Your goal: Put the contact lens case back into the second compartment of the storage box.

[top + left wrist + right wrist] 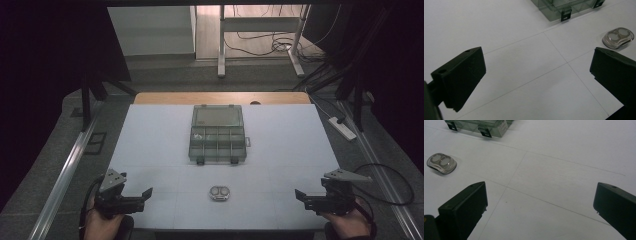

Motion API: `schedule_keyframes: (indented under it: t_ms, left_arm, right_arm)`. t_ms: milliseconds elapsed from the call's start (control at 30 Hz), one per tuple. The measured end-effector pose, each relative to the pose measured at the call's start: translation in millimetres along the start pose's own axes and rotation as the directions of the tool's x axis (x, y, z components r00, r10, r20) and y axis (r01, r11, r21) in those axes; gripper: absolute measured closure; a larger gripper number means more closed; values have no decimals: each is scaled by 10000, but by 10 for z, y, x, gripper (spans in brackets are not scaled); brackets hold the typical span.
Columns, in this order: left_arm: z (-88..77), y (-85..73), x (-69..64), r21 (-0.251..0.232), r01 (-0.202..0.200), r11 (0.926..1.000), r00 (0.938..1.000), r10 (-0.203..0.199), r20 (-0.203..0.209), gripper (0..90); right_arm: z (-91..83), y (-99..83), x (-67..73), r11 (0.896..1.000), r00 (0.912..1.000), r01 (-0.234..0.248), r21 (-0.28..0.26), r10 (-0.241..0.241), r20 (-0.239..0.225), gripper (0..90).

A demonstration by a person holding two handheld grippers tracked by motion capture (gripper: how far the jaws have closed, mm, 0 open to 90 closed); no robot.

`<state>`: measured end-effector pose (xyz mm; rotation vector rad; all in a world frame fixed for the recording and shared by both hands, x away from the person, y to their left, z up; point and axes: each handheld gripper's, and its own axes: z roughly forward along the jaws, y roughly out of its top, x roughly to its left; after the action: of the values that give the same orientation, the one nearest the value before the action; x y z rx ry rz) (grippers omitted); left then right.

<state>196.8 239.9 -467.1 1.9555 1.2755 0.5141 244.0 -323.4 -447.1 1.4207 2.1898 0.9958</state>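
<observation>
A clear grey compartment box [218, 134] lies open on the white table, its lid folded back toward the far side. In front of it, near the front edge, rests a small clear double-well case [220, 193]. My left gripper [143, 196] hovers at the front left, jaws wide apart with nothing between them. My right gripper [300, 198] mirrors it at the front right, open and empty. From the left gripper view the small case [618, 37] sits up right and the box [564, 7] at the top. The right gripper view has the case [441, 163] at left and the box [480, 126] at the top.
The white table surface [150, 140] is marked with thin grid lines. A wooden edge [220, 97] shows behind it. A power strip [342, 128] and cables lie on the floor at right. Metal frame legs [221, 60] stand beyond the table.
</observation>
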Motion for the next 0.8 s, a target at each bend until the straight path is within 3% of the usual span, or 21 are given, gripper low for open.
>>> schedule_keyframes:
  t_ms: [533,800]
  left_arm:
    - [-1,-4,-7,14,-160,9999,9999,159,46,4]
    - [2,-4,-11,34,-228,9997,9997,228,72,5]
  right_arm:
    - [5,2,35,9996,9995,294,50,-293,-94,0]
    - [8,8,37,9990,9980,445,81,-441,-462,0]
